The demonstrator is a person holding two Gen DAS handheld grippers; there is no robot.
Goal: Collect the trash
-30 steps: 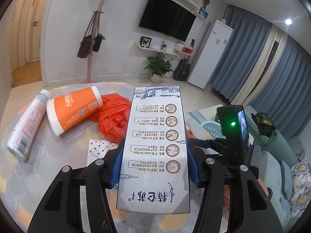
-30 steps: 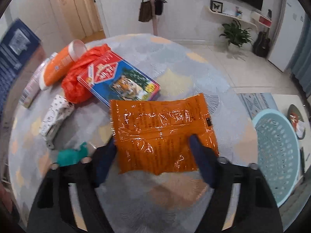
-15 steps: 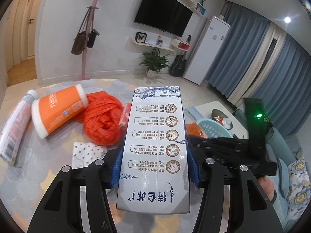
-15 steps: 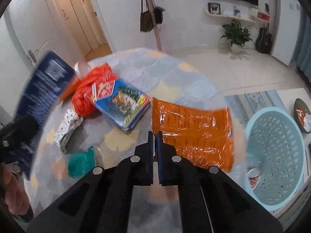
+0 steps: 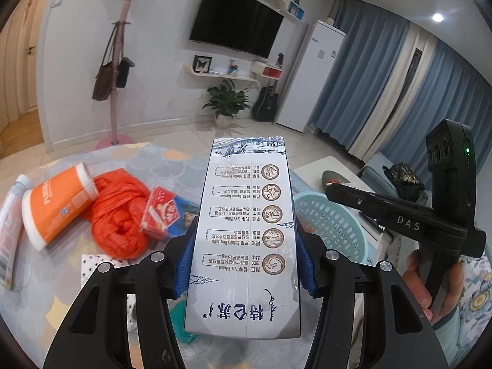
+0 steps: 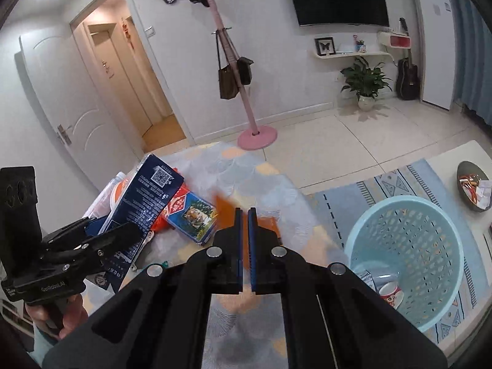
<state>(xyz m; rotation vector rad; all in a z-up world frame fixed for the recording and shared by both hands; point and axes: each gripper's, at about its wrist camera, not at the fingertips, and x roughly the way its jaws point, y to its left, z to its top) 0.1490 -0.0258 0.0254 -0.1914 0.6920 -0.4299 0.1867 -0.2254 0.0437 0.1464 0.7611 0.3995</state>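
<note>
My left gripper [image 5: 244, 264] is shut on a tall white and blue milk carton [image 5: 246, 236], held above the round table; the carton also shows in the right wrist view [image 6: 144, 209]. My right gripper [image 6: 244, 240] is shut on the edge of an orange foil wrapper [image 6: 224, 212], lifted off the table. The light blue trash basket [image 6: 409, 252] stands on the floor to the right, with a small cup and wrappers inside; it shows in the left wrist view [image 5: 332, 224] behind the carton.
On the table [image 6: 246, 178] lie an orange plastic bag [image 5: 118, 221], an orange tub [image 5: 55, 206], a white tube [image 5: 10, 230], a tiger-print box [image 6: 192, 218], a dotted white packet [image 5: 92, 264] and green scrap. A dish [image 6: 473, 184] sits on a low white table.
My right gripper closed on the orange wrapper and lifted it off the table, tilting up. My left gripper with the carton moved right, toward the basket.
</note>
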